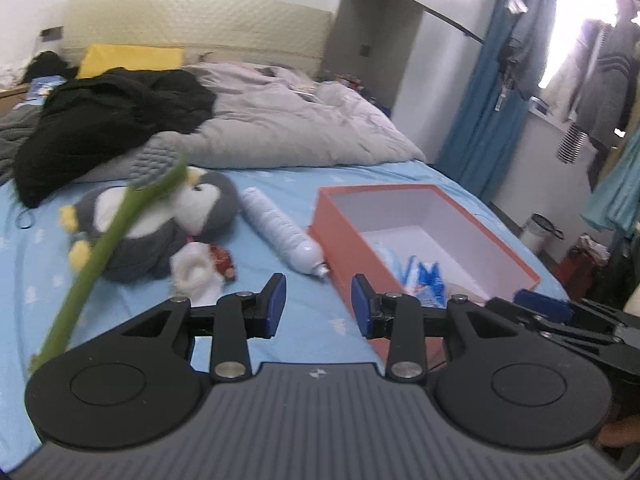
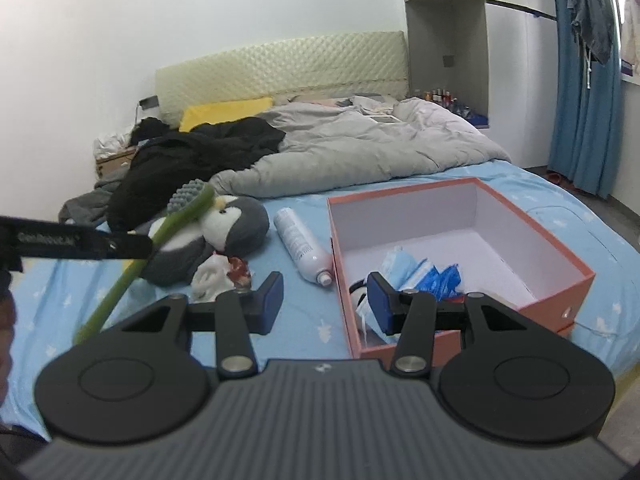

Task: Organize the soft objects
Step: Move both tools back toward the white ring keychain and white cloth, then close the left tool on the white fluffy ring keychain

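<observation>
Both grippers, left [image 1: 319, 304] & right [image 2: 326, 300], are hovering half-open w/ nothing btwn the jaws near the orange box [image 2: 568, 280], while the penguin plush [image 2: 236, 224] is lying beside it under a green brush [image 2: 176, 216] — prob snagging when grabbed.

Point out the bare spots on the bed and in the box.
Bare: the far half of the box; the sheet between the bottle and the grippers. Crowded: around the penguin, and the box's near corner.
</observation>
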`<state>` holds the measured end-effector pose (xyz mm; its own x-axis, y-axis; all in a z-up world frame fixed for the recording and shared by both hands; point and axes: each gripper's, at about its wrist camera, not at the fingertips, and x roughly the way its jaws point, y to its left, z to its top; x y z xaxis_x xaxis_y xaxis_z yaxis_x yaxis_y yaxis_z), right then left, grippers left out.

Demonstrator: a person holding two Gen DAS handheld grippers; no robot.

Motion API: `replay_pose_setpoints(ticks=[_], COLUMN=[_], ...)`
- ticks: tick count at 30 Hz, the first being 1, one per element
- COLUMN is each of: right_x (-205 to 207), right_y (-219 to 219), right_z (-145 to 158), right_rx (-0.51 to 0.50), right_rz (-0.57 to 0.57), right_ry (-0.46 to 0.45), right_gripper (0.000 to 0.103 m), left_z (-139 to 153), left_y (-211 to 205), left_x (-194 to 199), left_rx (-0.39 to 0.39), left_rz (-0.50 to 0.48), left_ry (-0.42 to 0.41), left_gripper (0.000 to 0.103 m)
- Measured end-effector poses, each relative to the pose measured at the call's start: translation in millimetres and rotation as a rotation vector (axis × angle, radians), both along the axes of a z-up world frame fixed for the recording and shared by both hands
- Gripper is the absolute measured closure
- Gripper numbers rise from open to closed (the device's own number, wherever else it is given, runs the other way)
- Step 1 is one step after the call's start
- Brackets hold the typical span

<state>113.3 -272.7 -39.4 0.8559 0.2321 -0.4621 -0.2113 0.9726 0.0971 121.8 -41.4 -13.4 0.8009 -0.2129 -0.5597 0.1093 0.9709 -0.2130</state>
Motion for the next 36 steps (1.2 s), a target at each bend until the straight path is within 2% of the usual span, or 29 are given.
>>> replay_pose_setpoints(ticks=[5, 13, 19, 27, 36], right_x=[-16.8, -38.6, -41.1, -13.7, 47.3], right_y=[13.5, 37.8, 54.5, 68.6, 95.4], right_z=[-5.7, -13.8, -29.1, -49.4, -89.9], right_rx=[0.043, 0.04, 0.043, 0.036, 0.016], right_rz=[0.039, 0.104, 0.157, 0.183, 0.241], right_ry=[0.012, 0.035, 0.095, 0.16, 0.23], right_gripper=[0.054, 0.054, 0.054, 0.054, 0.054], left_z=[-2.6, -24.9, -49.9, -74.2, -121.5], left_y=[17.3, 23.8, 44.5, 69.9, 97.3], left_x=[-16.4, -61.7, -70.4, -48.1, 22.2], left_rx=[-0.02, 0.051, -0.003, -0.054, -0.091], left_rz=[0.031, 0.075, 0.126, 0.194, 0.202], left_ry=[0.013, 0.004, 0.062, 0.08, 0.121], left_gripper=[0.062, 0.062, 0.062, 0.062, 0.062])
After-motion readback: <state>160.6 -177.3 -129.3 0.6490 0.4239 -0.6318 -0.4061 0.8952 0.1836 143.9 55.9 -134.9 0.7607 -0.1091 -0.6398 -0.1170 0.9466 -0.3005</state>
